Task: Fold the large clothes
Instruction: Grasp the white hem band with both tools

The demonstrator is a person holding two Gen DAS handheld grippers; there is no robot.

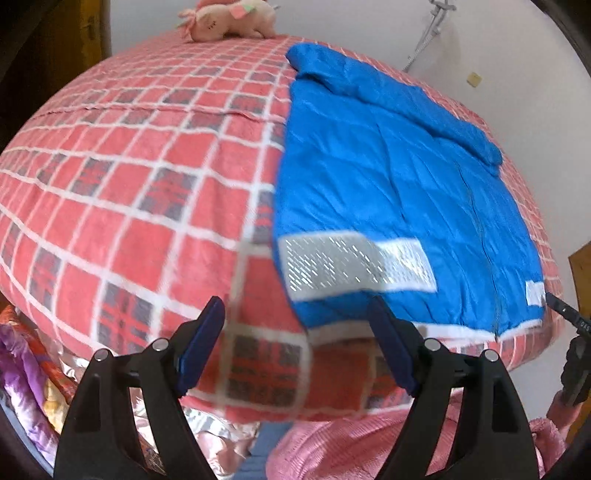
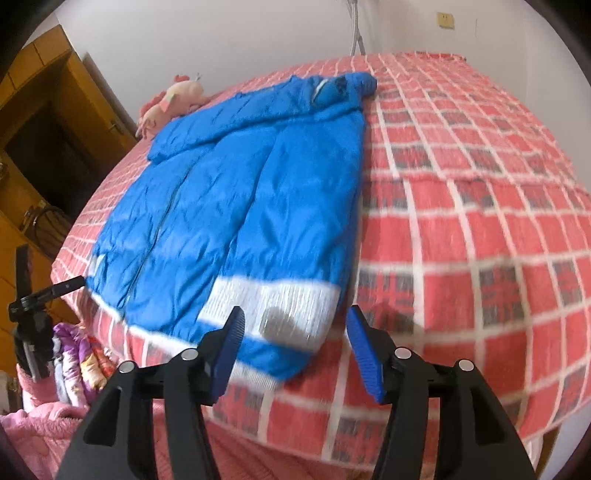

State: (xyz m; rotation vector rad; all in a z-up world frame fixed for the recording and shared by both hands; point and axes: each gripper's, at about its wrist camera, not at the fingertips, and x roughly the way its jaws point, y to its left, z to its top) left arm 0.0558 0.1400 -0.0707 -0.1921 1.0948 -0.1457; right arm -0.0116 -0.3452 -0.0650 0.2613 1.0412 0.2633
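Note:
A blue padded jacket [image 1: 388, 192] with a silver-white reflective band lies flat on a red checked bed cover [image 1: 147, 177], hem toward me, a sleeve folded across its top. In the right wrist view the jacket [image 2: 240, 206] lies left of centre on the cover [image 2: 461, 240]. My left gripper [image 1: 295, 314] is open and empty, just before the jacket's near left hem corner. My right gripper [image 2: 295, 321] is open and empty, just before the jacket's near right hem corner. The other gripper shows at the right edge of the left wrist view [image 1: 572, 354] and at the left edge of the right wrist view [image 2: 33, 306].
A pink plush toy [image 1: 229, 18] lies at the far end of the bed, also in the right wrist view [image 2: 173, 99]. Pink and purple bedding [image 2: 74, 365] is piled below the near bed edge. A wooden wardrobe [image 2: 40, 122] stands left. White walls lie behind.

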